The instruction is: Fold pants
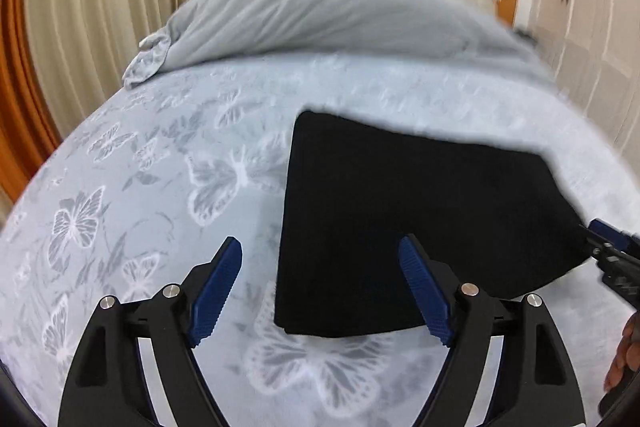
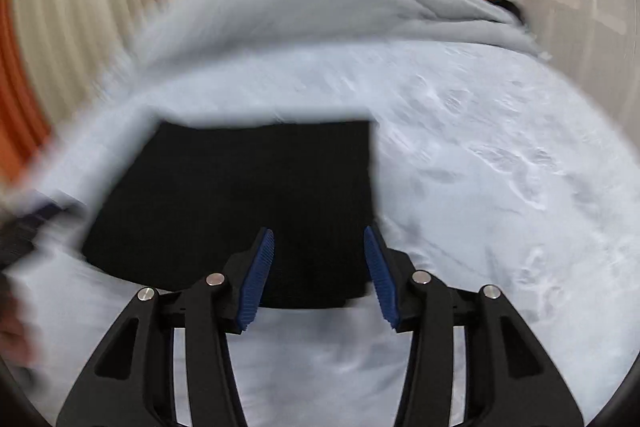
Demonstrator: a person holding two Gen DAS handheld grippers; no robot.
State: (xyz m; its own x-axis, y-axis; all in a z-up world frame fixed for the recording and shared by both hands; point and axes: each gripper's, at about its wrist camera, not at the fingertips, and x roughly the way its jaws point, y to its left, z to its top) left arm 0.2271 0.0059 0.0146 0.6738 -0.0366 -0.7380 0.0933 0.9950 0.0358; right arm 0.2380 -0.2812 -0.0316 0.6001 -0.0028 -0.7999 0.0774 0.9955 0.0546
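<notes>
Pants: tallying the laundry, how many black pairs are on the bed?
1. The folded black pants lie flat on the butterfly bedspread, ahead of the open left gripper and open right gripper. Nothing else dark shows.

The left gripper (image 1: pixel 320 247) points forward with its jaws spread wide and nothing between the blue fingertips (image 1: pixel 218 287). The right gripper (image 2: pixel 319 243) also points forward, jaws parted at a narrower gap, holding nothing. In the left wrist view, the right gripper appears at the right edge.
</notes>
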